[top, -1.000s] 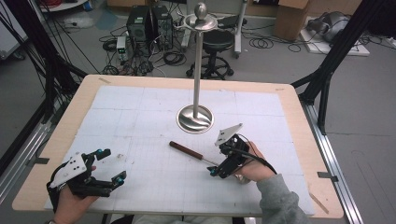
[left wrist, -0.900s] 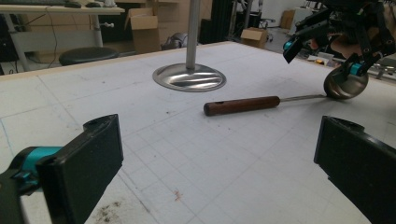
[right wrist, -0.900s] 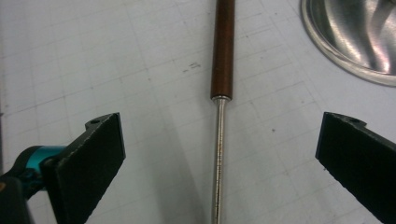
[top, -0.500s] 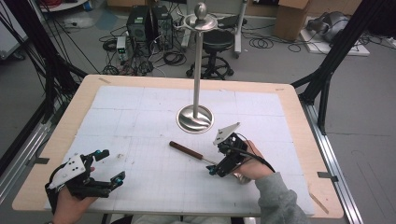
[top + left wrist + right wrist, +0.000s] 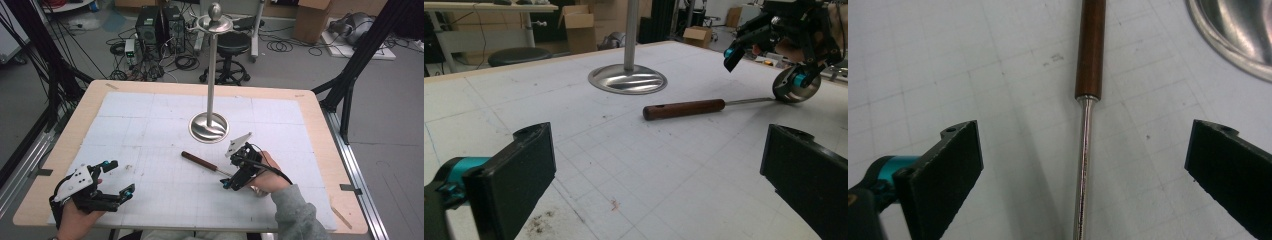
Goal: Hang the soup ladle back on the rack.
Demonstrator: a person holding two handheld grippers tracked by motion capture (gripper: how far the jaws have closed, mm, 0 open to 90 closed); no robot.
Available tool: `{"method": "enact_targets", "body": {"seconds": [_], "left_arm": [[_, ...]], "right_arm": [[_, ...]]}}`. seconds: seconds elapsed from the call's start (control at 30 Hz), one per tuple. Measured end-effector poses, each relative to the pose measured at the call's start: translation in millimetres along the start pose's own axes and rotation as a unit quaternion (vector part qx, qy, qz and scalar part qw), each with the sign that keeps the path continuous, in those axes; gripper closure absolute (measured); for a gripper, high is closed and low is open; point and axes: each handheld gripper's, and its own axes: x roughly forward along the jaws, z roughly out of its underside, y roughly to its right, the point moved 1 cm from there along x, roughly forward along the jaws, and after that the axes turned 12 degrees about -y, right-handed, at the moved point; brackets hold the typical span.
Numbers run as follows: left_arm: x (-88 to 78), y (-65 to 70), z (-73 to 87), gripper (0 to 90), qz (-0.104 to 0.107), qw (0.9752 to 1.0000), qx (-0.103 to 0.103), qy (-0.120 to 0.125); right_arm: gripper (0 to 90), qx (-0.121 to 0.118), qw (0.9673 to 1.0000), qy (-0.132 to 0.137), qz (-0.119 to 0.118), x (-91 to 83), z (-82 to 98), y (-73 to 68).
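Observation:
A tool with a brown wooden handle (image 5: 197,161) (image 5: 684,108) (image 5: 1091,50) and a thin metal shaft (image 5: 1083,165) lies flat on the white gridded mat, just in front of the stand. Its far end is a small round metal disc (image 5: 788,89). My right gripper (image 5: 231,173) (image 5: 765,66) (image 5: 1083,170) is open, tilted down over the shaft with one jaw on each side, not touching it. My left gripper (image 5: 120,176) (image 5: 659,185) rests open at the front left of the table, well apart from the tool, with nothing between its jaws.
A tall chrome stand with a round dished base (image 5: 209,127) (image 5: 627,80) (image 5: 1233,30) rises mid-table behind the tool. The white mat (image 5: 150,125) covers a wooden table (image 5: 75,130). Cables, a stool and boxes lie on the floor beyond.
My right gripper has edged slightly left and down over the tool's shaft. The left gripper and the tool have not moved.

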Motion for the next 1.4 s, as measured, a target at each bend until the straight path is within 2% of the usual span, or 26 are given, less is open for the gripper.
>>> {"method": "enact_targets", "body": {"seconds": [0.1,0.17,0.3,0.37,0.43,0.5,0.53,0.73,0.93,1.2,1.4], "left_arm": [[0.1,0.8,0.2,1.7,0.001,1.0,0.0,-0.002],[-0.9,1.3,0.5,1.7,0.0,1.0,0.004,-0.004],[-3.1,0.4,0.6,1.8,-0.003,1.0,0.002,0.0],[-3.4,0.2,0.9,1.8,-0.004,1.0,0.003,-0.002],[-3.1,0.5,1.3,1.8,-0.003,1.0,0.001,-0.003],[-3.0,0.5,1.3,1.7,-0.002,1.0,0.0,-0.003],[-3.0,0.4,1.2,1.7,-0.002,1.0,0.001,-0.003],[-3.9,1.0,1.3,1.8,-0.003,1.0,-0.001,0.0],[-4.0,0.3,2.0,1.7,-0.003,1.0,-0.001,-0.003],[-6.1,0.6,2.3,1.8,-0.005,1.0,-0.002,-0.002],[-7.4,0.0,2.9,1.8,-0.006,1.0,-0.004,-0.002]], "right_arm": [[2.0,0.002,1.0,-0.008,0.002,3.5,-0.6,0.2],[7.1,0.005,0.9999,-0.005,-0.015,4.9,-1.3,1.2],[7.9,0.012,0.9996,-0.014,-0.021,9.5,-1.9,3.0],[16.6,0.017,0.9992,-0.024,-0.026,10.8,-1.3,4.6],[17.7,0.021,0.9989,-0.028,-0.03,11.9,-0.8,6.3],[26.6,0.021,0.9987,-0.029,-0.037,12.6,-0.5,7.7],[26.6,0.021,0.9986,-0.031,-0.039,12.9,-0.6,7.5],[28.9,0.021,0.9983,-0.047,-0.027,16.3,-2.0,6.6],[33.0,0.022,0.9977,-0.06,-0.026,18.5,-2.8,6.6],[43.4,0.02,0.996,-0.086,-0.013,21.9,-4.4,5.3],[49.3,0.034,0.994,-0.104,-0.005,20.5,-5.2,5.6]]}}
